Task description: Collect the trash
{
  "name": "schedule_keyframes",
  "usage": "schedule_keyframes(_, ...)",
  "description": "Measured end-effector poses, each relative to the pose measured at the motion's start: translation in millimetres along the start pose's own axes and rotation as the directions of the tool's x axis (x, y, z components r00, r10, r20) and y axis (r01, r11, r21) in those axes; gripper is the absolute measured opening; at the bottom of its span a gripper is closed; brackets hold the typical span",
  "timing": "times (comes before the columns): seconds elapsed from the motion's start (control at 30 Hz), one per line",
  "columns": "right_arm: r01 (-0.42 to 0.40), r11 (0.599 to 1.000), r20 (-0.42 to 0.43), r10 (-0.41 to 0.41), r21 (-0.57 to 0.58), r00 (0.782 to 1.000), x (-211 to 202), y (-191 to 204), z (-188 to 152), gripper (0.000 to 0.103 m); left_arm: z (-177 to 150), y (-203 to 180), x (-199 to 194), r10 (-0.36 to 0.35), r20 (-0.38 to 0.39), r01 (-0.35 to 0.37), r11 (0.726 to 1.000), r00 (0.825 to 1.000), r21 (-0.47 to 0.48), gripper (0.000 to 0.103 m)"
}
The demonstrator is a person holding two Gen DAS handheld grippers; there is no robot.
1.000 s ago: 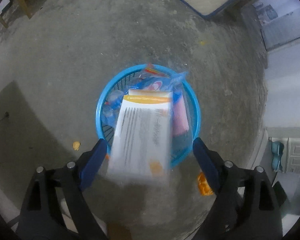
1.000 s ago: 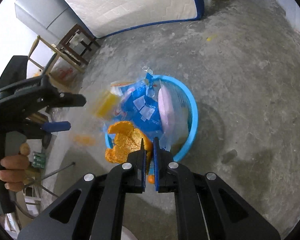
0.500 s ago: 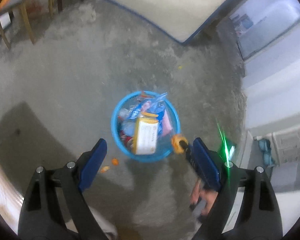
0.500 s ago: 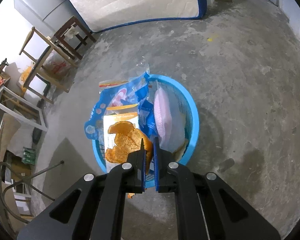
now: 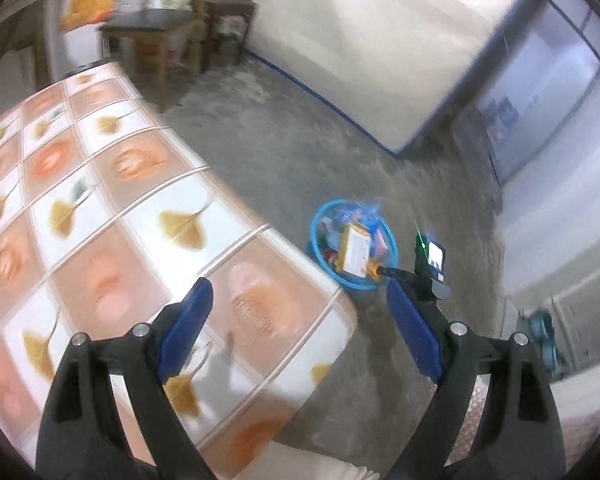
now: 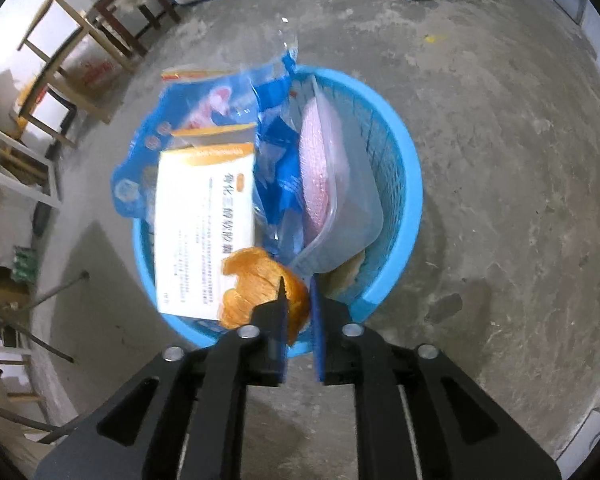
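A blue plastic basket (image 6: pixel 404 184) stands on the concrete floor, holding a white and orange box (image 6: pixel 206 224), a blue wrapper (image 6: pixel 204 108) and a clear tray with a pink pad (image 6: pixel 332 184). My right gripper (image 6: pixel 298 296) is shut on an orange peel (image 6: pixel 256 288) right over the basket's near rim. My left gripper (image 5: pixel 296 320) is open and empty, high above a table; the basket (image 5: pixel 316 240) lies small and far below it, with the box (image 5: pixel 356 250) inside. The right gripper and peel show beside it in the left wrist view (image 5: pixel 374 269).
A table with an orange and white leaf-patterned cloth (image 5: pixel 100 208) fills the left of the left wrist view. Wooden chairs and stools (image 6: pixel 56 64) stand at the back left. A white mattress with blue edging (image 5: pixel 364 40) leans at the far wall.
The left gripper has risen and pulled far back from the basket, over the table. The right gripper has carried the peel closer over the basket's near rim.
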State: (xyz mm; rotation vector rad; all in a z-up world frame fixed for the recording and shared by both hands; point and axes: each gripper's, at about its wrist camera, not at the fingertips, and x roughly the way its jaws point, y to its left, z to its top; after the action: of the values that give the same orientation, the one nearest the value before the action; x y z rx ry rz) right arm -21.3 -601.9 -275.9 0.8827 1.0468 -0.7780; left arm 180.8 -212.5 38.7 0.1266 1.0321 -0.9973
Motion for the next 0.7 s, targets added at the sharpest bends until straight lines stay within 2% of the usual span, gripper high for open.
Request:
schedule_keyframes(0.03, 0.002, 1.0, 0.008, -0.002, 0.005, 1.0, -1, -2, 0, 0.036, -6, 4, -7, 0.007, 0.018, -0.007, 1.0, 1.0, -0.009, 0.084)
schedule_keyframes(0.1, 0.005, 1.0, 0.045, -0.005, 0.015, 0.999, -8, -6, 0, 0.047, -18, 11, -18, 0.029, 0.063, -0.027, 0.999, 0.998, -0.022, 0.084)
schedule_keyframes(0.13, 0.002, 1.0, 0.06, -0.003, 0.017, 0.998, -11, -8, 0, 0.049, -21, 13, -19, 0.039, 0.075, -0.038, 0.999, 0.996, -0.023, 0.084)
schedule_keyframes(0.37, -0.02, 0.996, 0.147, 0.007, 0.088, 0.989, -44, -26, -1, 0.049, -40, 24, -36, 0.082, 0.153, -0.079, 0.997, 0.985, -0.027, 0.084)
schedule_keyframes(0.57, -0.101, 0.991, 0.264, 0.076, 0.083, 0.962, -119, -16, -32, 0.049, -60, 29, -55, 0.117, 0.236, -0.12, 0.993, 0.965, -0.005, 0.084)
schedule_keyframes(0.7, -0.143, 0.99, 0.349, 0.138, -0.012, 0.927, -182, 13, -69, 0.065, -83, 34, -68, 0.134, 0.288, -0.139, 0.99, 0.948, -0.001, 0.088)
